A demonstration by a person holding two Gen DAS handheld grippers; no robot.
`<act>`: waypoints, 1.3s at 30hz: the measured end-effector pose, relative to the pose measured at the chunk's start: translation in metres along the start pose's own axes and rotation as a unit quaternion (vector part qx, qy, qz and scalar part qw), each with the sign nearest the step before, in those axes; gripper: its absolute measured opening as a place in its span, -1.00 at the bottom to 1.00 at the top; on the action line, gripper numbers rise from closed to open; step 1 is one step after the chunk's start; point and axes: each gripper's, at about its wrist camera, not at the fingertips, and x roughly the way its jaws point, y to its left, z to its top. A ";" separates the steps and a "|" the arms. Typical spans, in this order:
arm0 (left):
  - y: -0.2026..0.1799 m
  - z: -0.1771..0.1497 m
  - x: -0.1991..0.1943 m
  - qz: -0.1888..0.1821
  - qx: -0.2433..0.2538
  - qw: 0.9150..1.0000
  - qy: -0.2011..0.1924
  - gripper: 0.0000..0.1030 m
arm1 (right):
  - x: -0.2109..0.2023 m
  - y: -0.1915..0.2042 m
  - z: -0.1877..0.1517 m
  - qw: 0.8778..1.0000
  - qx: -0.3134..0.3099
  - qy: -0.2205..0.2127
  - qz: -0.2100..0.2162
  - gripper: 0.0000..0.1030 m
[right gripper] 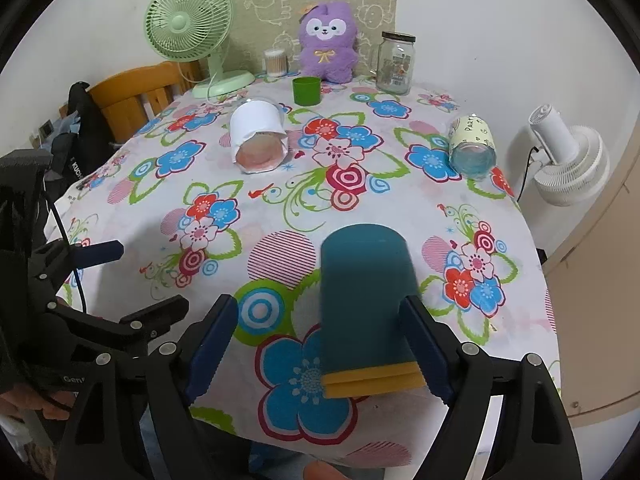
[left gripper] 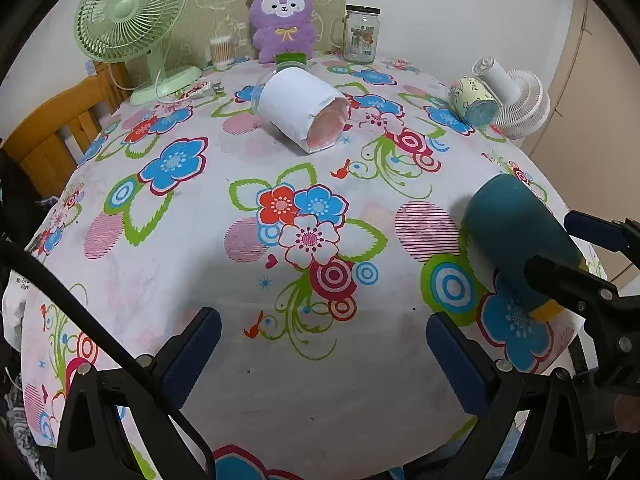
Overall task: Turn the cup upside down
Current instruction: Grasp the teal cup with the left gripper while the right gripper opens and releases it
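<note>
A teal cup with a yellow rim [right gripper: 366, 304] lies on its side near the table's front edge, rim toward me. It also shows in the left wrist view [left gripper: 516, 236]. My right gripper [right gripper: 320, 344] is open around the cup; its right finger [right gripper: 424, 344] touches the cup's side and the left finger stands apart. My left gripper [left gripper: 324, 348] is open and empty, left of the cup, over the flowered tablecloth [left gripper: 200, 280].
A white-wrapped cup [right gripper: 260, 140] and a printed glass cup [right gripper: 474, 146] lie on their sides farther back. A small green cup [right gripper: 306, 90], glass jar [right gripper: 396, 62], purple plush [right gripper: 328, 42], green fan [right gripper: 188, 20] and cotton swabs [right gripper: 276, 62] stand at the back. A white fan [right gripper: 568, 164] is right.
</note>
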 end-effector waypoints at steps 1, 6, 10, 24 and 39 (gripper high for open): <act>0.000 0.001 -0.001 0.001 0.000 1.000 0.000 1.00 | 0.000 0.000 0.000 1.000 -0.001 -0.001 -0.002 0.68; -0.004 0.007 -0.004 0.000 -0.002 1.000 -0.001 1.00 | -0.009 -0.006 0.001 1.000 -0.015 -0.015 -0.022 0.78; -0.010 0.012 -0.007 -0.005 0.000 1.000 -0.004 1.00 | -0.018 -0.015 0.002 0.999 -0.016 -0.026 -0.035 0.88; -0.052 0.038 -0.020 -0.020 0.012 0.999 -0.027 1.00 | -0.043 -0.068 -0.019 0.998 0.017 -0.026 -0.055 0.89; -0.105 0.070 -0.016 -0.060 0.018 0.998 -0.030 1.00 | -0.053 -0.111 -0.049 0.996 0.037 -0.017 -0.080 0.89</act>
